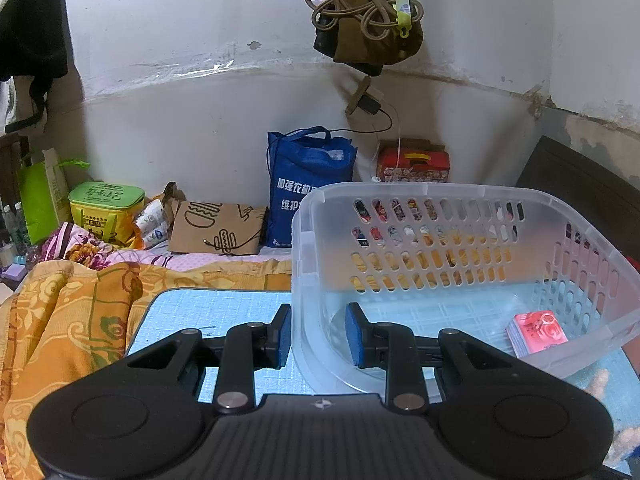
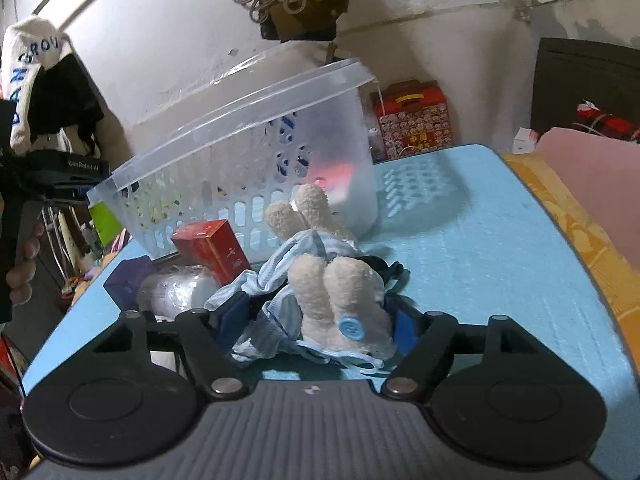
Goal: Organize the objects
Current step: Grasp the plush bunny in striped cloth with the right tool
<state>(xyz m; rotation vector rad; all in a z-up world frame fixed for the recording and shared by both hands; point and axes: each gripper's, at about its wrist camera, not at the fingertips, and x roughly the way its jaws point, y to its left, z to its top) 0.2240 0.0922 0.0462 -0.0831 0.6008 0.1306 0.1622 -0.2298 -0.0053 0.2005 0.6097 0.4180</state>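
A clear plastic basket (image 1: 460,216) stands tilted on the blue mat (image 1: 224,312). My left gripper (image 1: 318,336) is shut on its near left wall, one finger inside and one outside. A pink-red card pack (image 1: 536,332) lies in the basket. In the right wrist view the basket (image 2: 248,140) tips up at its left side. My right gripper (image 2: 320,320) is closed around a cream plush toy in striped blue clothes (image 2: 340,300), which lies on the mat (image 2: 500,260).
A red box (image 2: 212,248), a purple box (image 2: 128,280) and a clear wrapped bundle (image 2: 176,292) lie by the basket. Orange bedding (image 1: 72,320) borders the mat on the left. Bags and boxes (image 1: 308,184) line the wall. A pink board (image 2: 592,184) is at right.
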